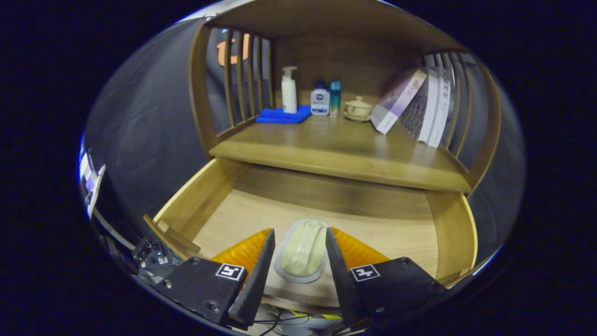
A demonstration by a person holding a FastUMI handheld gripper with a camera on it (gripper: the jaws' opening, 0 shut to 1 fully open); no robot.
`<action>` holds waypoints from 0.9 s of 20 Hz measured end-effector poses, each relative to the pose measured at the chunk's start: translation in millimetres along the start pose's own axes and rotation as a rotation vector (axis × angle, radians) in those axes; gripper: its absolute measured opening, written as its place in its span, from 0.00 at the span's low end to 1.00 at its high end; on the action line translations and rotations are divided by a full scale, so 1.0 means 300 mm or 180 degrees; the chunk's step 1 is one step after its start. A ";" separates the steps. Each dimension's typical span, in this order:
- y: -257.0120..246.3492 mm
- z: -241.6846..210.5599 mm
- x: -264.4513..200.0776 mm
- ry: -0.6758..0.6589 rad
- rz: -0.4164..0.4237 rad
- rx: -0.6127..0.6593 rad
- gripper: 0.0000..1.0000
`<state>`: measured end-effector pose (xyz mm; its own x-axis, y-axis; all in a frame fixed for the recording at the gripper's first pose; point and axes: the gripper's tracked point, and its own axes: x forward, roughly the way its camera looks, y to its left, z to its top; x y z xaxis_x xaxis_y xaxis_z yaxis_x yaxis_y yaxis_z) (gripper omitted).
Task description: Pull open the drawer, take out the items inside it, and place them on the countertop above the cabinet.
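Drawer (210,200) sits pulled out below the countertop (336,154), its light wood floor in plain sight w/ side walls running back on both sides. Gripper (300,242) hangs over the front part of the drawer, jaws apart, and a pale green item in a clear wrapper (303,252) lies flat on the drawer floor right between the two fingers. Fingers flank it left & right, close to its edges; can't tell if either one actually touches it, but they're not clamped on it. Up on the countertop, at the back: blue cloth (282,115) w/ a white pump bottle (289,91) standing on it, then a small white bottle w/ dark cap (320,99), then a slim teal bottle (335,98) just beside that, all upright. A bit further right, a small lidded cup on a saucer (357,109). Past it, books (419,105) lean vs. the slatted side of the shelf, the nearest one tilted hard. Slatted rails (242,84) close off the opposite side too.
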<state>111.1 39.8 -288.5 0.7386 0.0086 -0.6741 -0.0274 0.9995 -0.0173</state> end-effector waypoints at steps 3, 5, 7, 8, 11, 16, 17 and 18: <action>-0.012 -0.021 0.055 0.0303 0.0016 0.0070 0.69; -0.029 -0.044 0.079 0.0480 -0.0045 0.0045 0.67; -0.032 -0.065 0.098 0.0658 -0.0045 0.0116 0.67; -0.034 -0.067 0.109 0.0715 -0.0044 0.0172 0.67; -0.048 -0.067 0.130 0.0857 -0.0102 0.0158 0.67; -0.032 -0.092 0.156 0.1059 -0.0071 0.0094 0.50; -0.029 -0.103 0.157 0.1082 -0.0070 0.0101 0.44; -0.028 -0.106 0.161 0.1089 -0.0065 0.0104 0.37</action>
<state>125.8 30.8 -344.4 0.4699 -0.0170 -0.8825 0.0108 0.9999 -0.0136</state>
